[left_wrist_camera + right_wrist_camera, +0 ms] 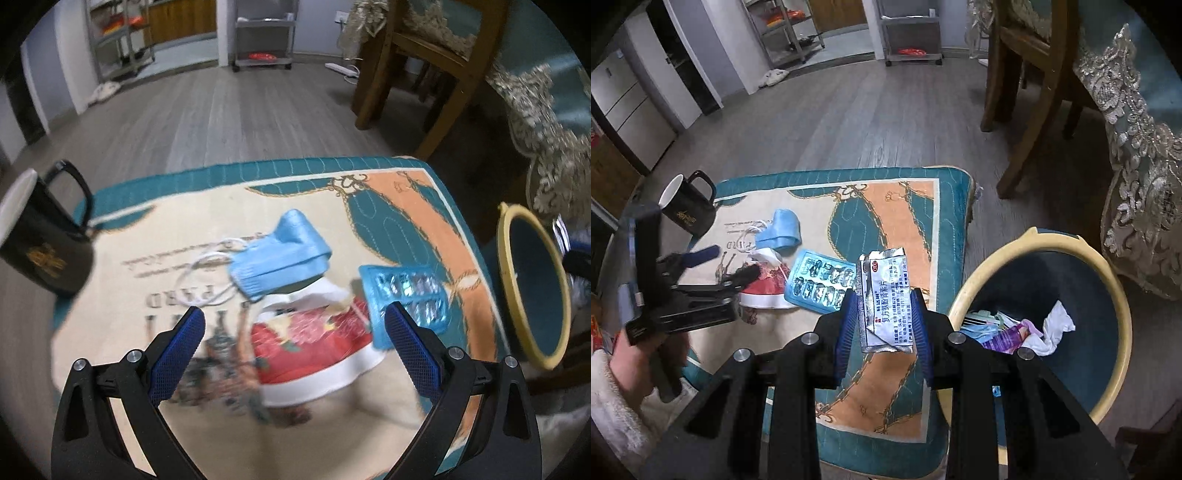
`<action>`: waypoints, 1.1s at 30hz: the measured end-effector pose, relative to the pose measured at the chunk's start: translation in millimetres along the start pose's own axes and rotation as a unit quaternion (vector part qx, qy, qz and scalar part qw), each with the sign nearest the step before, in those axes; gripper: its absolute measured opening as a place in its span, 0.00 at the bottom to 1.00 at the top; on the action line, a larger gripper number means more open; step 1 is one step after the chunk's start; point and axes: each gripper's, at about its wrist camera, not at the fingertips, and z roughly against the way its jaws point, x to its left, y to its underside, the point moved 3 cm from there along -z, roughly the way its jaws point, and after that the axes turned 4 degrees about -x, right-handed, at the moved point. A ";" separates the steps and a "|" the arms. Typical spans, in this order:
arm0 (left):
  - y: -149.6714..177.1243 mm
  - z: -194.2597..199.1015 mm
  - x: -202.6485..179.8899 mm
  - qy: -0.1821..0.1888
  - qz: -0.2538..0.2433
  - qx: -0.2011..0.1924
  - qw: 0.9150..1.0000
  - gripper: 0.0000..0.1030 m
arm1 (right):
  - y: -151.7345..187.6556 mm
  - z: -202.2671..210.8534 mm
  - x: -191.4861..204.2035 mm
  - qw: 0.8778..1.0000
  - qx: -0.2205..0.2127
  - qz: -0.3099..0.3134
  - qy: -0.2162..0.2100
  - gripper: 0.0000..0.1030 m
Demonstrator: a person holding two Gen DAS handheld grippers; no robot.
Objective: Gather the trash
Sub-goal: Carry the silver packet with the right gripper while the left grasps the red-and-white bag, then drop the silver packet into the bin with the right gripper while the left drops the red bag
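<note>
A: Where's the silver medicine sachet (884,299)?

B: It's being pinched between the pads of the right gripper (885,317), above the cushion (897,398), just beside the trash bin (1123,295).

A: And the left gripper (293,341)?

B: It's being held wide above the red wrapper (314,350), with the blue mask (280,258) and blister pack (406,291) lying near. A black mug (40,243) is seen at the cushion's corner.

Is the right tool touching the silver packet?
Touching. The right wrist view shows the right tool with both blue pads pressed against the sides of the silver packet, holding it up.
</note>
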 end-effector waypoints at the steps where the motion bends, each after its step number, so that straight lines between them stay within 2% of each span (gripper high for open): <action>1: -0.2 -3.8 -0.9 -0.001 0.003 0.002 1.000 0.94 | -0.1 -0.5 -0.3 1.000 0.001 -0.003 -0.005 0.28; 9: 1.0 -33.1 -1.2 -0.048 0.034 0.025 0.998 0.94 | -1.5 -4.1 0.8 1.000 0.006 -0.003 -0.031 0.28; 10: 1.1 -34.3 0.2 -0.044 0.039 0.026 0.998 0.91 | -1.4 -4.3 0.9 0.999 0.006 -0.004 -0.031 0.28; 12: 3.0 -36.1 0.8 -0.024 0.045 0.030 0.998 0.74 | -1.5 -4.5 -0.4 0.999 0.007 -0.006 -0.032 0.28; 13: 3.3 -35.6 0.6 -0.025 0.041 0.030 0.998 0.73 | -1.5 -4.2 -1.3 0.999 0.006 -0.007 -0.032 0.28; 14: 3.8 -34.0 0.0 -0.026 0.036 0.028 0.999 0.65 | -2.1 -3.9 -2.3 0.999 0.005 -0.010 -0.032 0.28; 18: 6.3 -28.5 0.1 -0.021 0.023 0.027 0.999 0.55 | -5.2 -0.7 -6.6 0.999 -0.005 -0.019 -0.029 0.28; 19: 6.3 -27.3 0.1 -0.023 0.019 0.026 0.999 0.48 | -5.6 -0.1 -7.2 0.999 -0.007 -0.020 -0.028 0.28; 22: 5.5 -18.8 5.9 -0.007 0.035 0.022 0.999 0.38 | -7.3 1.1 -10.9 0.999 -0.012 -0.025 -0.024 0.28; 33: -2.5 25.3 4.8 0.006 0.041 -0.009 0.999 0.29 | -9.6 2.3 -19.8 0.999 -0.018 -0.036 -0.009 0.28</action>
